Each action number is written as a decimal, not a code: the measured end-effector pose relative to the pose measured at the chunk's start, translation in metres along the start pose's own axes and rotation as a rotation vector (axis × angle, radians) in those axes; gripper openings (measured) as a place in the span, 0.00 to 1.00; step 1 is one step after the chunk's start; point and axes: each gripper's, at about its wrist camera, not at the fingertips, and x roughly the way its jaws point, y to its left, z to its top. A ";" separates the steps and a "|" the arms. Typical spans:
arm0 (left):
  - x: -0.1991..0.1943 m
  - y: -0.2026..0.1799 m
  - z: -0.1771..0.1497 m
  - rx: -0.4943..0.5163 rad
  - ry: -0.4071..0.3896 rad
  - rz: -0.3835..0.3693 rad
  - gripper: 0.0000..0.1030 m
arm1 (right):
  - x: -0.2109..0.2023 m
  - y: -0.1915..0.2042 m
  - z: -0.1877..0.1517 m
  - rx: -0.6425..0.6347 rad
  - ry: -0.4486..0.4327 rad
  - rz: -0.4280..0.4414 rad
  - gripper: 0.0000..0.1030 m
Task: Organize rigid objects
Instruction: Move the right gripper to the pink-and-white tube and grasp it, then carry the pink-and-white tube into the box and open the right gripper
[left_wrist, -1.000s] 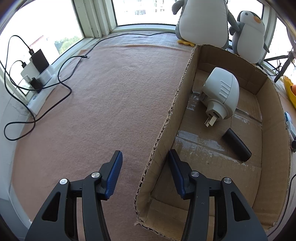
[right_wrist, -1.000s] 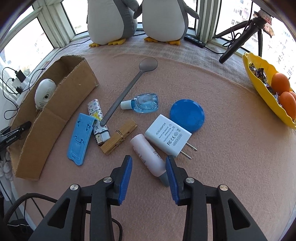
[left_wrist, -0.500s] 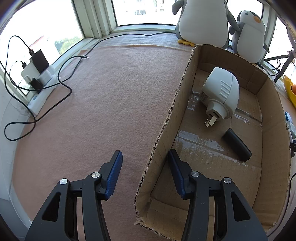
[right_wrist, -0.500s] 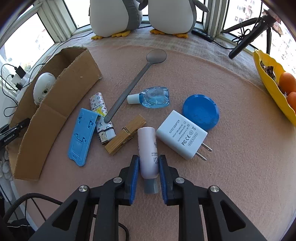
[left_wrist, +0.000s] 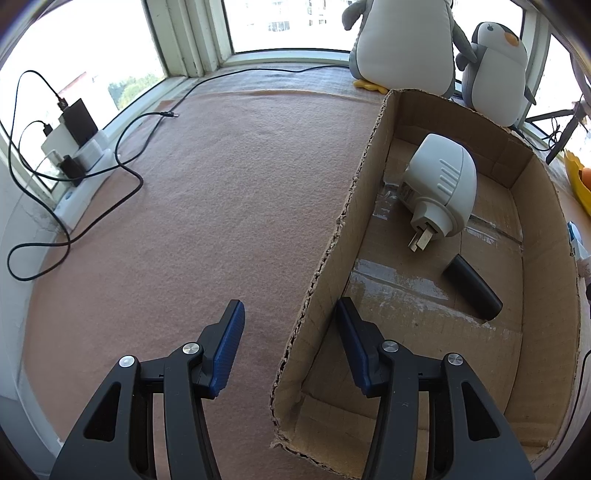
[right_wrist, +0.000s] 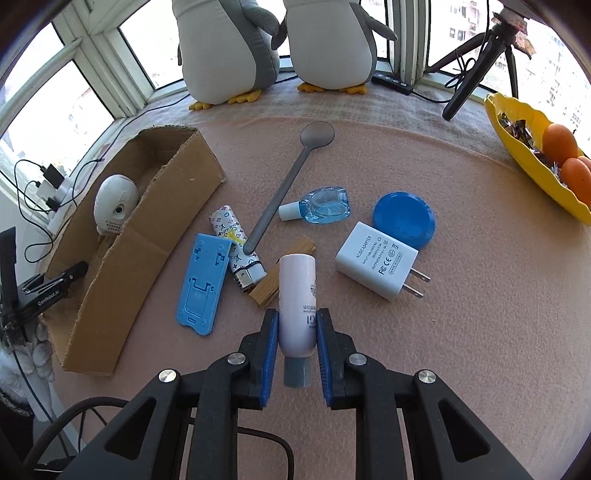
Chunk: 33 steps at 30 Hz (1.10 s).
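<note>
A pale pink plastic tube with a grey cap (right_wrist: 297, 306) sat clamped between the blue-padded jaws of the right gripper (right_wrist: 296, 350), cap end toward the camera. Those jaws had just been closing, and both pads pressed on the tube's lower body. Its far end lay over a wooden clothespin (right_wrist: 282, 275) on the pink felt-covered counter (right_wrist: 461, 332); whether it touched the pin could not be told. Just beside it lay a white plug-in power adapter (right_wrist: 376, 260), a patterned white lighter (right_wrist: 236, 245) and a light blue plastic phone stand (right_wrist: 203, 278).

To the left stood the open brown cardboard box (left_wrist: 546, 295), already holding a white rounded plug-in camera (left_wrist: 441, 188) and a short black cylinder (left_wrist: 472, 288). The left gripper (left_wrist: 290, 332) straddled the box's near wall, jaws apart on either side of it and pressing on nothing.

Doing this step well probably meant lifting the tube straight up first, clear of the clothespin and adapter, so neither was dragged. The grip sat near the cap, so the long end might droop; a level carry would help. The bare box floor near the black cylinder looked the likeliest spot.
</note>
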 end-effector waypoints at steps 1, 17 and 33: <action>0.000 0.000 0.000 -0.001 -0.002 0.001 0.49 | -0.004 0.005 0.000 0.001 -0.010 0.010 0.18; -0.002 -0.003 -0.006 0.001 -0.035 0.016 0.51 | -0.034 0.129 0.012 -0.144 -0.100 0.189 0.18; -0.001 -0.001 -0.006 -0.010 -0.035 0.004 0.51 | -0.005 0.187 0.009 -0.222 -0.049 0.217 0.18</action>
